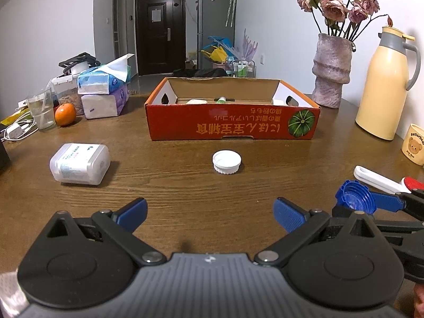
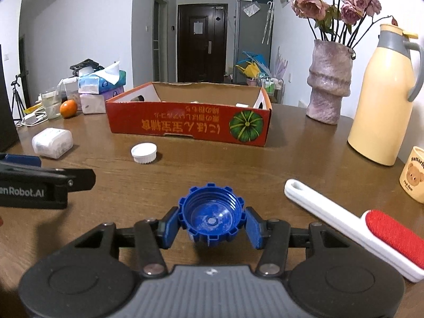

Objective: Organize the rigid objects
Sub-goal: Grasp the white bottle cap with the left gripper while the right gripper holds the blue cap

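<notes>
Blue notched cap [image 2: 211, 218]: hollow side up, pinched between the pads of the right claw [image 2: 212, 222] low over the counter [image 2: 278, 164], just beside a lint brush [image 2: 355, 228] whose long axis runs diagonally. Left claw [image 1: 210, 216]: wide, empty. White cap [image 1: 226, 162]: hollow side up, before the red box [image 1: 233, 124].

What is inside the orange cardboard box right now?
Over the front wall of the cardboard box, only the tops of a few things show: a pale item, a small green-and-white piece, and something white at the right end. The box floor is hidden.
</notes>
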Demonstrator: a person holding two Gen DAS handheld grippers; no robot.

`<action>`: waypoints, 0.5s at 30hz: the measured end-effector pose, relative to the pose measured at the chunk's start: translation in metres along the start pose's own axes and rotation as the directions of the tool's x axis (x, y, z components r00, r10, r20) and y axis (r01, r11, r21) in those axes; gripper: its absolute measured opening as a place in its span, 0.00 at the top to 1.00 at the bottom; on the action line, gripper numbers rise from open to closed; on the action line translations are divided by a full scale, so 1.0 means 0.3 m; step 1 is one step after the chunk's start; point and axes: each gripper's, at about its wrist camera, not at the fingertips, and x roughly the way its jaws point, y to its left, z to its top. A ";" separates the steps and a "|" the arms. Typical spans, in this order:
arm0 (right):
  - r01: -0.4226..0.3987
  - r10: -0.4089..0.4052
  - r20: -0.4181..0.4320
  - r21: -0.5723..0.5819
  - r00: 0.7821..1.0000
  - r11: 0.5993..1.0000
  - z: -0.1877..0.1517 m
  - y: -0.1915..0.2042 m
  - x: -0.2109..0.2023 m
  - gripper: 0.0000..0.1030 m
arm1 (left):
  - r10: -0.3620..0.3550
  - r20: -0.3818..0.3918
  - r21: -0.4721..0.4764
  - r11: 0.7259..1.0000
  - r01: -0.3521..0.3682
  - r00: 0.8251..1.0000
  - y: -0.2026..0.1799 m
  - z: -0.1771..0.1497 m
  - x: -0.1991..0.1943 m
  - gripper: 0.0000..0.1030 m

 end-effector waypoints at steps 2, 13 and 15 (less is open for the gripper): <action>0.001 -0.001 0.006 -0.002 1.000 1.000 0.011 0.000 0.005 0.50 | 0.001 0.001 0.003 1.000 -0.001 1.000 -0.001 0.009 0.008 0.00; 0.010 -0.009 0.037 -0.012 0.999 1.000 0.083 -0.001 0.046 0.50 | -0.005 -0.003 0.017 1.000 0.005 1.000 -0.017 0.078 0.076 0.00; 0.013 -0.012 0.042 -0.010 0.999 1.000 0.098 -0.006 0.058 0.50 | -0.009 -0.005 0.016 1.000 0.009 1.000 -0.020 0.092 0.094 0.00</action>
